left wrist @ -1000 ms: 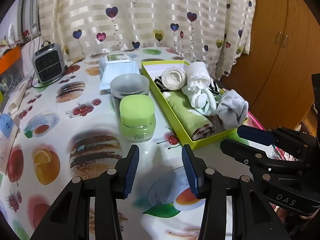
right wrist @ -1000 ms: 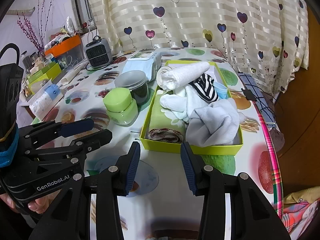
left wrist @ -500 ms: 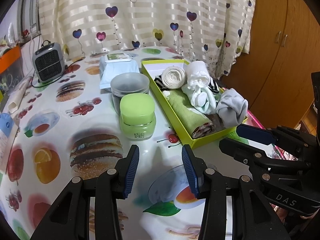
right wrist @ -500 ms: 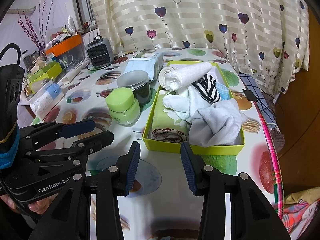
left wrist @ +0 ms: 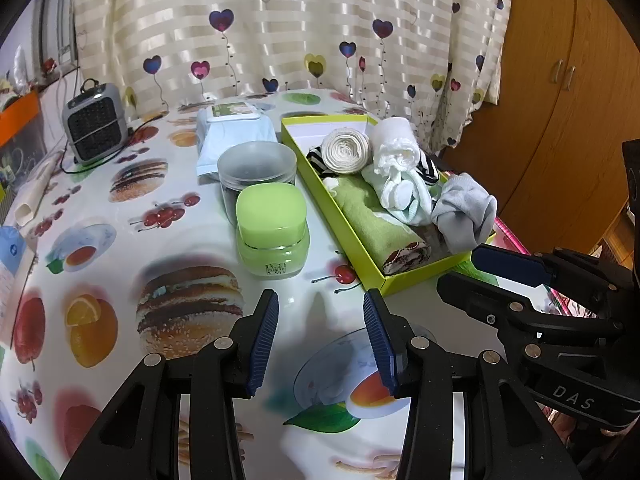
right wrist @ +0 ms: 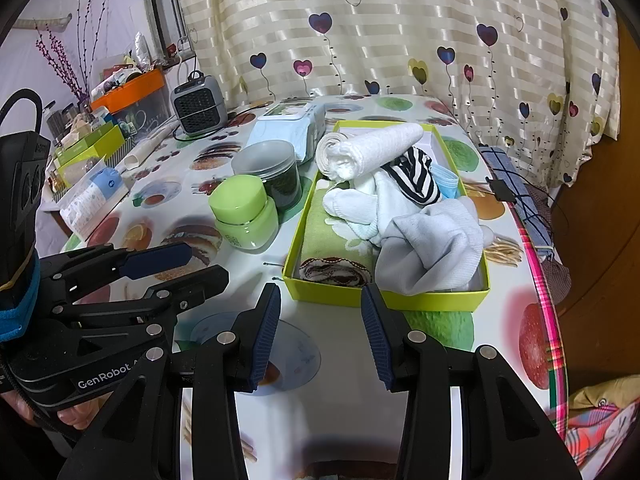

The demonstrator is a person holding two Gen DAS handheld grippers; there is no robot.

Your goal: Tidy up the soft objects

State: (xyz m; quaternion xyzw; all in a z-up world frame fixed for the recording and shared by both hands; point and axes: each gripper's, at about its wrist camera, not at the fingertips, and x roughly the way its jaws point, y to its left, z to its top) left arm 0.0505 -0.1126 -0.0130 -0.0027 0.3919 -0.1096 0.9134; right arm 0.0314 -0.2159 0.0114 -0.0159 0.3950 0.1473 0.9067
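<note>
A lime-green box (left wrist: 329, 205) (right wrist: 384, 299) stands on the fruit-print table, packed with soft things. In it lie a rolled white towel (right wrist: 372, 148), a cream roll (left wrist: 346, 151), a striped sock (right wrist: 416, 178), pale socks (left wrist: 400, 196), a grey sock (right wrist: 434, 248) and a rolled green towel (left wrist: 372, 220). My left gripper (left wrist: 320, 320) hovers open and empty over bare table, near side of the box and left of it. My right gripper (right wrist: 320, 320) is open and empty just before the box's near end. Each gripper shows in the other's view: right gripper (left wrist: 480, 276), left gripper (right wrist: 180, 270).
Left of the box stand a green jar (left wrist: 272, 232), a clear lidded jar (left wrist: 256, 170) and a wipes pack (left wrist: 234, 132). A small heater (left wrist: 94, 128) sits far left. The table's plaid-trimmed edge (right wrist: 540, 280) runs right of the box. An orange bin (right wrist: 128, 88) sits among clutter.
</note>
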